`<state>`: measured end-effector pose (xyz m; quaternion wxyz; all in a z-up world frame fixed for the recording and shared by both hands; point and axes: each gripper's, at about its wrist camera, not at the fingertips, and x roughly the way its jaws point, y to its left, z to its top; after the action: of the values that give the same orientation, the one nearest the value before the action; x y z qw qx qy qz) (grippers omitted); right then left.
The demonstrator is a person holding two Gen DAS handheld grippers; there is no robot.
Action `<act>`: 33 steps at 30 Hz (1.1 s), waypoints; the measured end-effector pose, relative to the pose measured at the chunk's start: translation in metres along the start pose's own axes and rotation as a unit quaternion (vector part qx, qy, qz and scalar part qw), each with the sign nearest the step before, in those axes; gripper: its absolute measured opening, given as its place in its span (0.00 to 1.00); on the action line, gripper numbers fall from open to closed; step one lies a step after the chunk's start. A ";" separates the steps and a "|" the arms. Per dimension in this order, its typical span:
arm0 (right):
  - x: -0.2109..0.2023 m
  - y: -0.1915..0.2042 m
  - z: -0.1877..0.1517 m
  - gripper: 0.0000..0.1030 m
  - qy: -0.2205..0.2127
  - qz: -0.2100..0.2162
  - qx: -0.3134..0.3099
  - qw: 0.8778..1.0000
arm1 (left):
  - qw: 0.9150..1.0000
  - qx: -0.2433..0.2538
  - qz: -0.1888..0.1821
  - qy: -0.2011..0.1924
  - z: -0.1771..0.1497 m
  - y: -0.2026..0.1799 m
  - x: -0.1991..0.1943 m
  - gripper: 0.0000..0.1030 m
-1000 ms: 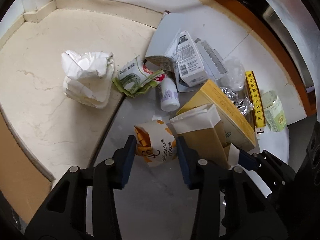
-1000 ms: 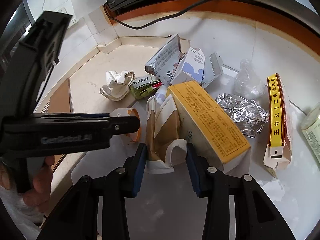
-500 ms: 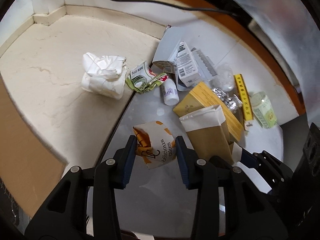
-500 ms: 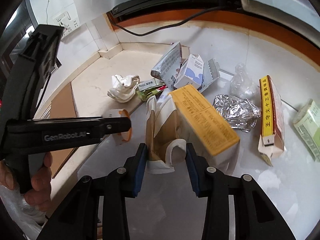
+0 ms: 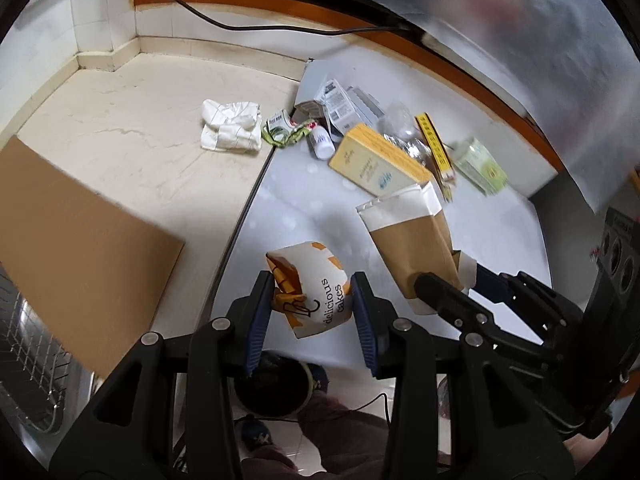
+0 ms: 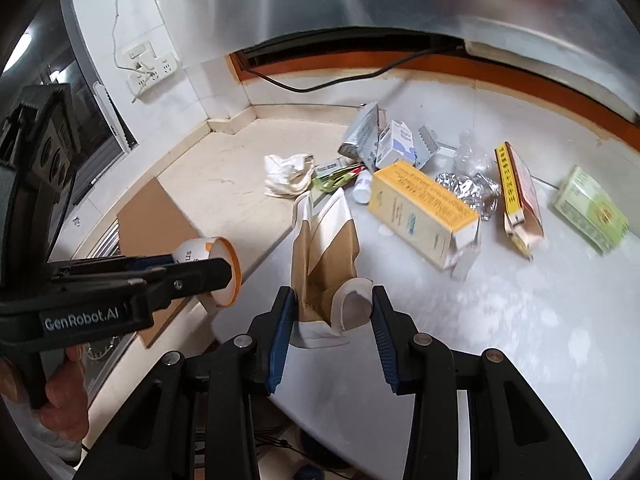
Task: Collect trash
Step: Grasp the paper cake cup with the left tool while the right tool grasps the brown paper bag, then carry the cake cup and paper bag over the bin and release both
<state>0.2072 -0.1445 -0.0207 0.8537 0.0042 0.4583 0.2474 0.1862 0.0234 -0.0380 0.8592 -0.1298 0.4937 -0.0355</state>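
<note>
My left gripper point(image 5: 312, 304) is shut on a crushed white-and-orange "delicious cakes" paper cup point(image 5: 310, 290), held above the table's near edge; the cup also shows in the right wrist view point(image 6: 216, 266). My right gripper point(image 6: 332, 316) is shut on a brown-and-white paper bag point(image 6: 326, 252), lifted off the table; the bag also shows in the left wrist view point(image 5: 408, 236). Both are held side by side. The trash pile lies beyond: a yellow box point(image 6: 424, 210), crumpled foil point(image 6: 468, 194), a yellow-red carton point(image 6: 518, 196), a green box point(image 6: 590, 208), a white wad point(image 6: 288, 174).
A brown cardboard sheet point(image 5: 72, 232) lies on the beige counter at left, over a metal wire rack point(image 5: 24, 364). A dark bin opening point(image 5: 276, 388) shows below the table edge between my left fingers. A black cable point(image 6: 320, 84) runs along the back wall.
Both grippers have pulled back and up from the pile, carrying the cup and the bag toward the table's near edge. The pile now looks smaller and farther away.
</note>
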 end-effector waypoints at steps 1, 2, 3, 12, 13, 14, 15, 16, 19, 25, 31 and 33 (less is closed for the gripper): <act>-0.008 0.007 -0.007 0.37 -0.003 -0.003 0.003 1.000 | 1.000 0.007 -0.003 -0.001 -0.010 0.002 -0.008 0.34; -0.014 0.014 -0.014 0.37 -0.006 -0.005 0.005 1.000 | 1.000 0.010 -0.005 -0.001 -0.017 0.003 -0.013 0.34; -0.020 0.019 -0.019 0.37 -0.007 -0.007 0.007 1.000 | 1.000 0.015 -0.008 -0.001 -0.026 0.005 -0.019 0.34; -0.065 0.074 -0.095 0.37 -0.013 -0.040 0.039 0.998 | 0.998 0.048 -0.016 0.026 -0.096 0.017 -0.040 0.34; -0.068 0.079 -0.104 0.37 -0.011 -0.043 0.043 0.998 | 0.998 0.052 -0.017 0.031 -0.105 0.017 -0.040 0.34; -0.070 0.083 -0.114 0.37 -0.008 -0.045 0.046 0.998 | 0.998 0.055 -0.018 0.036 -0.114 0.018 -0.039 0.34; -0.071 0.085 -0.121 0.37 -0.004 -0.047 0.049 0.998 | 0.997 0.057 -0.018 0.040 -0.121 0.018 -0.038 0.34; -0.072 0.090 -0.132 0.37 0.002 -0.050 0.052 0.997 | 0.997 0.060 -0.017 0.044 -0.130 0.018 -0.035 0.34; -0.075 0.094 -0.156 0.37 0.017 -0.055 0.055 0.997 | 0.996 0.067 -0.014 0.053 -0.148 0.016 -0.027 0.34; -0.062 0.087 -0.199 0.37 0.059 -0.056 0.067 0.994 | 0.995 0.053 -0.010 0.081 -0.187 0.016 0.007 0.34; -0.020 0.061 -0.245 0.37 0.111 -0.042 0.085 0.989 | 0.995 0.042 0.013 0.091 -0.229 0.017 0.058 0.35; 0.001 0.049 -0.267 0.37 0.131 -0.038 0.092 0.986 | 0.995 0.032 0.018 0.089 -0.244 0.020 0.082 0.35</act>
<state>-0.0222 -0.1596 -0.1645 0.7908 0.0326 0.5870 0.1701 0.0174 -0.0182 -0.2285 0.8161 -0.0896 0.5690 -0.0472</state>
